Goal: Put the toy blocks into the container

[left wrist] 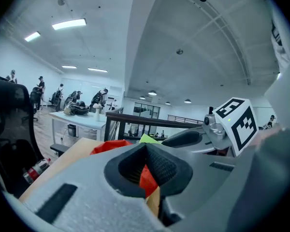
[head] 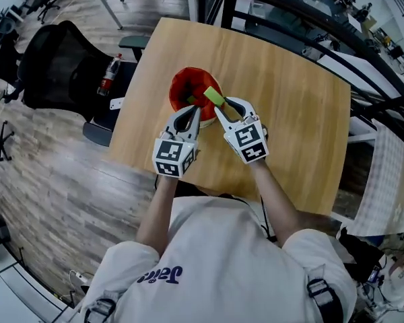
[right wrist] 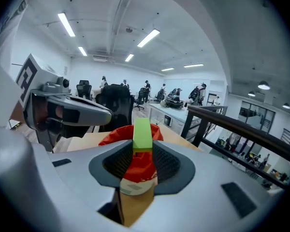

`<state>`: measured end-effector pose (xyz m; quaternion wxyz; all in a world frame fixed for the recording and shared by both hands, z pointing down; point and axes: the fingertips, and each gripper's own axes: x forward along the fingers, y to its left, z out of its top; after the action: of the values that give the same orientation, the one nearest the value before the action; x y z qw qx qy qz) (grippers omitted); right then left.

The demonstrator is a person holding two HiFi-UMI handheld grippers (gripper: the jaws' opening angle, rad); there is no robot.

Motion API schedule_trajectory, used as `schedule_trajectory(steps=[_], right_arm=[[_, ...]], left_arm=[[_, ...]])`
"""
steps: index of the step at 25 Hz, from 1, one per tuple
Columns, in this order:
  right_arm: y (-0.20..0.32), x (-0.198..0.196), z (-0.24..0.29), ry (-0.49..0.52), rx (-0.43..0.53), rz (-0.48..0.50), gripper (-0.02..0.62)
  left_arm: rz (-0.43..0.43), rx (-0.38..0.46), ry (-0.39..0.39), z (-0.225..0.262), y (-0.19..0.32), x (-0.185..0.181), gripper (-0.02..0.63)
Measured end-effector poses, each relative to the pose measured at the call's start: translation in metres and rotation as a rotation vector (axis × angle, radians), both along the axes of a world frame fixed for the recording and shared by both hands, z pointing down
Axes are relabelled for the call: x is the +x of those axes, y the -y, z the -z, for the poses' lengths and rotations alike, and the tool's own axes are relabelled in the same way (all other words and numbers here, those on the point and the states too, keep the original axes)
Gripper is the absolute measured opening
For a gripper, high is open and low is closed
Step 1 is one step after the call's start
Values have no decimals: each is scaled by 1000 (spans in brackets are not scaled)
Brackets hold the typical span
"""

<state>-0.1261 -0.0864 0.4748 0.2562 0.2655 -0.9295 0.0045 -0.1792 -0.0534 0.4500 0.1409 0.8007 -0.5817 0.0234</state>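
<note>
1. At the far left of the head view, a black office chair (head: 59,66) stands on the floor beside the wooden table (head: 293,120).
2. Your left gripper (head: 190,108) hangs just above the near rim of the container. In the left gripper view (left wrist: 145,145) its fingertips are pressed together with nothing caught between them. Only the red of the container shows through the gap behind the tips.
3. The red container (head: 184,86) sits on the table's left half, mouth up, straight ahead of both tools (right wrist: 113,135).
4. Your right gripper (head: 220,108) is pinching 1 green block (head: 213,96). In the right gripper view (right wrist: 142,151) both pads press on the block (right wrist: 142,129), which juts beyond the tips. From the head view the block overlaps the container's right rim.
5. The 2 grippers are side by side, nearly touching.
6. A dark railing (head: 337,39) runs past the table's far right edge.
</note>
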Motion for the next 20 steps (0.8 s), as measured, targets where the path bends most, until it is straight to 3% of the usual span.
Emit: schedule_trajectory(steps=[4, 9, 16, 20], right_arm=[[-6, -36, -18, -66, -31, 46, 127], [-9, -57, -44, -172, -53, 95, 127], [-9, -67, -68, -287, -57, 127, 128], [-3, -73, -72, -289, -79, 119, 130]], left_arm=[[61, -19, -5, -9, -14, -34, 8], [92, -42, -4, -25, -20, -49, 8], [81, -84, -11, -48, -19, -52, 8], [66, -92, -20, -50, -12, -55, 8]])
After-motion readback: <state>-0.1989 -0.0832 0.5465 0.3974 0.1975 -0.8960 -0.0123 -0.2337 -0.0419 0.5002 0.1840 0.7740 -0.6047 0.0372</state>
